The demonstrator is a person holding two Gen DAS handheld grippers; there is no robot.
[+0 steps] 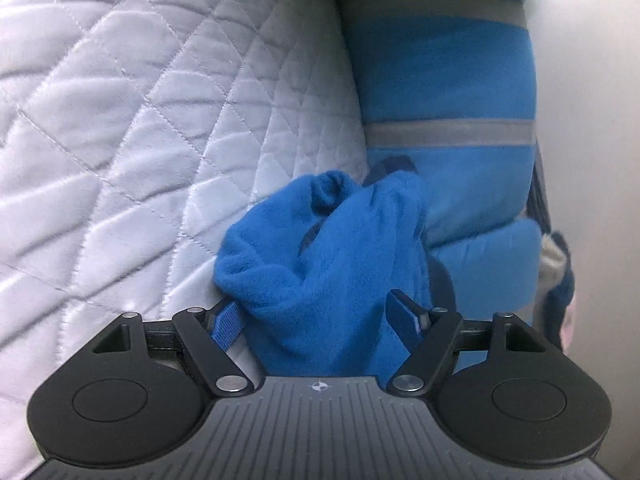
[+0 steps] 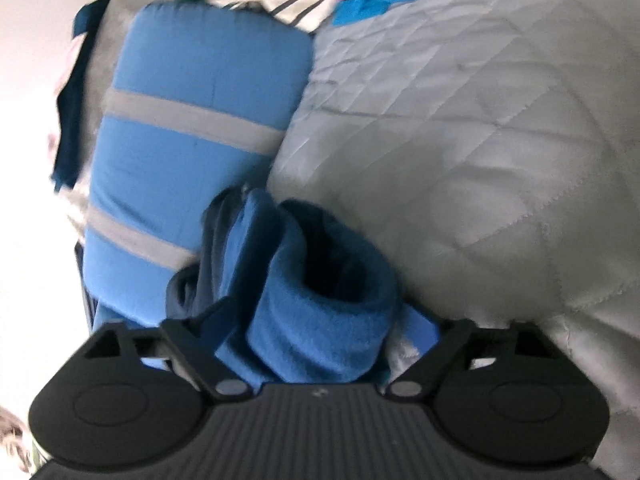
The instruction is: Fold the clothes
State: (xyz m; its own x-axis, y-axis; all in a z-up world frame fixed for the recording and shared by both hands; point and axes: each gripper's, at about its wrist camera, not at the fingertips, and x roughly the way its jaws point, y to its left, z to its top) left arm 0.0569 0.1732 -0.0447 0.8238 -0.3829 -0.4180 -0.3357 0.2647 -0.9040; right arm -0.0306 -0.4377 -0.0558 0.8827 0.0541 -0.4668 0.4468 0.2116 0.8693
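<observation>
Blue fleece garment [image 1: 320,256] bunched at the edge of the white quilted bedcover [image 1: 120,128], folded part with grey stripes [image 1: 444,132] beyond, left gripper [image 1: 320,320] wide with fleece between its jaws, right gripper [image 2: 316,336] likewise, grip perhaps loose, blurred.

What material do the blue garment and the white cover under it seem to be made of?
Blue garment: probably fleece, since the surface is matte and fuzzy with soft, thick folds; its grey stripes look smoother. White cover: seemingly padded quilted fabric with a slight sheen, shown by the stitched diamond pattern and puffed panels.
</observation>
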